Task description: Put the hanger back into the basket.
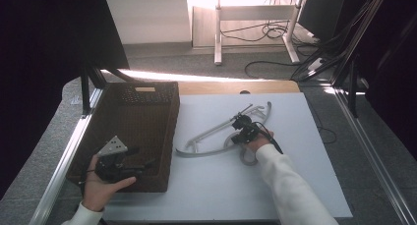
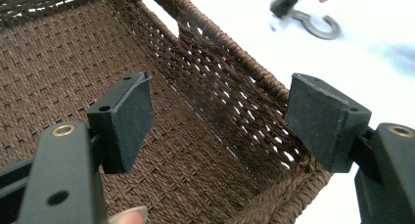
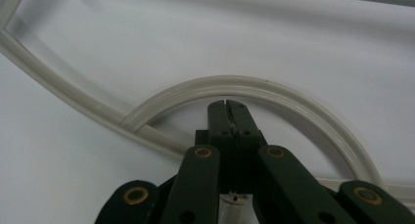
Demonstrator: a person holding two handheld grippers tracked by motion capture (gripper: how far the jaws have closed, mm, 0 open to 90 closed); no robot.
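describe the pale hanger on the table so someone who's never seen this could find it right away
Start at the white table and find the dark brown woven basket on its left side. Just right of the basket lies the hanger, flat on the white top, where the right gripper meets it. It is the one pale, thin, curved plastic frame there, with a grey metal hook.
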